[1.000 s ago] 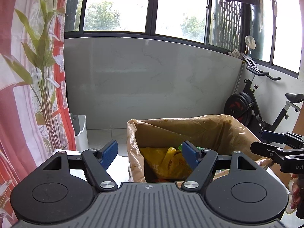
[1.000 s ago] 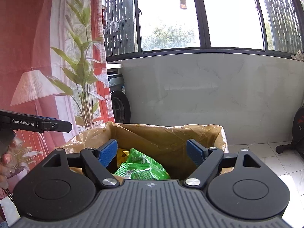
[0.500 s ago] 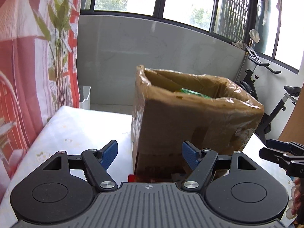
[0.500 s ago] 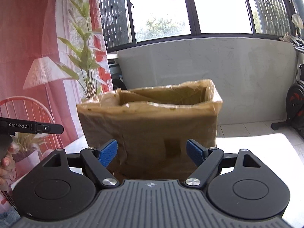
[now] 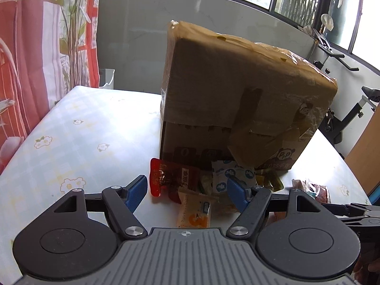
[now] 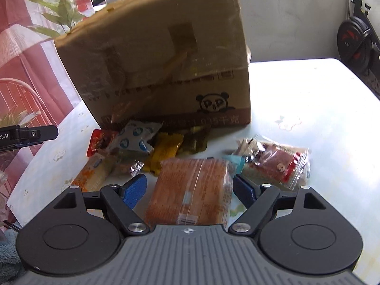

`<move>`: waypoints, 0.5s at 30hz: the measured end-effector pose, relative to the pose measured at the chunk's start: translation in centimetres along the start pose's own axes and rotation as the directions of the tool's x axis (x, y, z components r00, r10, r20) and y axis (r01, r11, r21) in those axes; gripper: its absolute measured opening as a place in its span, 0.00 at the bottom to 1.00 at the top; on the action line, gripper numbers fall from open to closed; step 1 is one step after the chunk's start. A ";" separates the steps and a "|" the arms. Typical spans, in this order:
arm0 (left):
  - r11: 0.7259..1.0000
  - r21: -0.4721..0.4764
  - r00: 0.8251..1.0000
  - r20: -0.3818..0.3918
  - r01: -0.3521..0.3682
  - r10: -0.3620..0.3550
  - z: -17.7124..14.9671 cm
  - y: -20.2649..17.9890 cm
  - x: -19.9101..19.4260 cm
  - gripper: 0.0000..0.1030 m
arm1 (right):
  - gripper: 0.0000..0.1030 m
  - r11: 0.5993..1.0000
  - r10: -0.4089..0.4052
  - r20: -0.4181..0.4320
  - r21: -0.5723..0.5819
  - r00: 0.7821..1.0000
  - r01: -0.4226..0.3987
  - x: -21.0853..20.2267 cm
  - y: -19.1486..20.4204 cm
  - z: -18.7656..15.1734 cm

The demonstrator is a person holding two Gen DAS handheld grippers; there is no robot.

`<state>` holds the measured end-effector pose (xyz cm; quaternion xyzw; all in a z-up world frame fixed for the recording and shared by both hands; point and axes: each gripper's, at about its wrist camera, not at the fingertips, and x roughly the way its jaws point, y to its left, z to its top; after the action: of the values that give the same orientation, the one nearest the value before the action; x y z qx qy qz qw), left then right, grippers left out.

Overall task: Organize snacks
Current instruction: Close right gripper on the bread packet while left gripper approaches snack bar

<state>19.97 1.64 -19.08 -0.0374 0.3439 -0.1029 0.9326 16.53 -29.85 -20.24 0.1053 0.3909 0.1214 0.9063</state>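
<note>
a cardboard box (image 5: 237, 99) wrapped in clear tape stands on the far middle of the surface (image 5: 71, 128), which wears a pale cloth with small flowers. a heap of snack packets lies against the box's near side.

the left tool (image 5: 187, 191) hangs low over the left end of the heap with its blue fingers (image 5: 136, 191) apart and nothing pressed between them. past the gap lie a red packet (image 5: 166, 178), a white packet with blue prints (image 5: 228, 173) and, nearer, an orange-and-cream packet (image 5: 194, 210).

the right tool (image 6: 190, 190) also has its fingers (image 6: 134, 190) spread wide. an orange-brown wrapped pack (image 6: 192, 190) lies flat on the surface in the gap between them, but the pads stand clear of its sides. to its right rests a clear packet with red print (image 6: 275, 163); farther off, near the box, lie a yellow packet (image 6: 166, 152) and a dark olive packet (image 6: 194, 140). the picture is blurred there.

an exercise bike (image 6: 356, 42) stands beyond the surface on the right.
</note>
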 end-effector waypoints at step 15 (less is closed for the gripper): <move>1.000 -0.016 0.994 -0.109 -0.003 0.002 -2.1 -0.6 2.3 0.74 | 0.81 0.987 -0.086 -0.039 -0.138 0.995 0.080 3.1 1.7 -1.0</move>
<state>20.23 0.58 -22.07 -0.0389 0.3950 -0.1008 0.9123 17.60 -27.18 -22.51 0.0239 0.4059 0.1122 0.9067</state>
